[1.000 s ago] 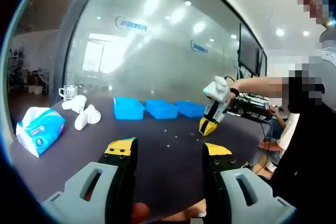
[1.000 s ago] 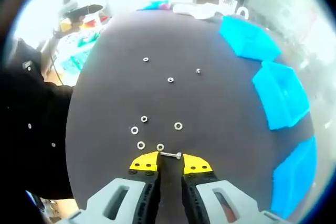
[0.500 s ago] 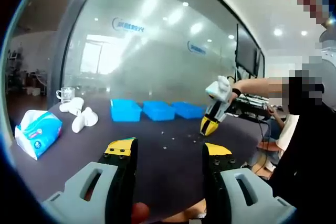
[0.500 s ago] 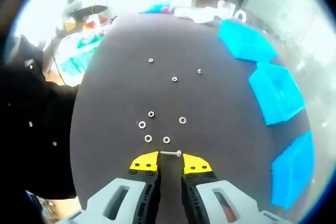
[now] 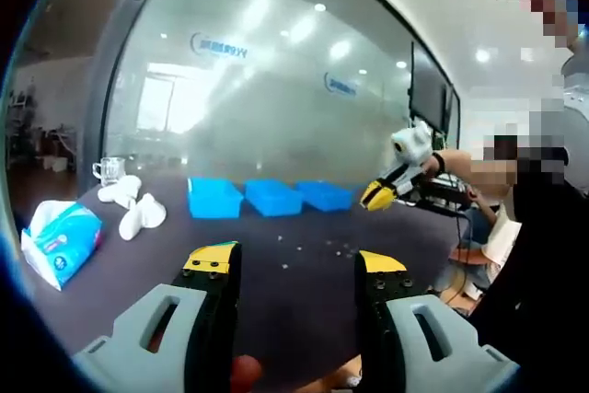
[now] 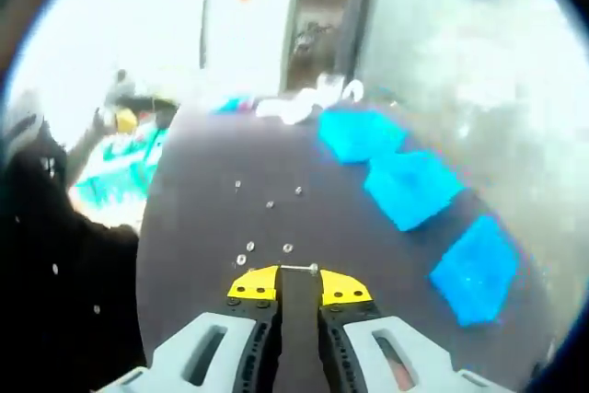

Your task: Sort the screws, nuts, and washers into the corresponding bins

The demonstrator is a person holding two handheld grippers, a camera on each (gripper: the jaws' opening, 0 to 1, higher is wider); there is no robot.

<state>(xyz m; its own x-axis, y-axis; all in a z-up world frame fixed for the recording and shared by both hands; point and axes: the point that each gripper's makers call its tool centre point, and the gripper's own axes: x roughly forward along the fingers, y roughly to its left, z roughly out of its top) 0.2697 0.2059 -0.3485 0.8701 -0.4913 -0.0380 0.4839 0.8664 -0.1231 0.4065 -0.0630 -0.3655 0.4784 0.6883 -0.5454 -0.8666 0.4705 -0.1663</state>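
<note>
My right gripper is shut on a small screw that lies crosswise between its yellow tips, lifted well above the dark table. Several nuts and washers lie scattered on the table below it. Three blue bins stand in a row along the right side. In the left gripper view, my left gripper is open with nothing in it, low over the table's near edge. The right gripper shows there raised above the loose hardware, near the blue bins.
A tissue pack, white cups and a glass mug sit at the table's left end. A glass wall stands behind the table. A person stands at the right. Cluttered items lie beyond the table's far end.
My right gripper has risen and tilted up from the table with the screw in it. The left gripper has stayed open and in place.
</note>
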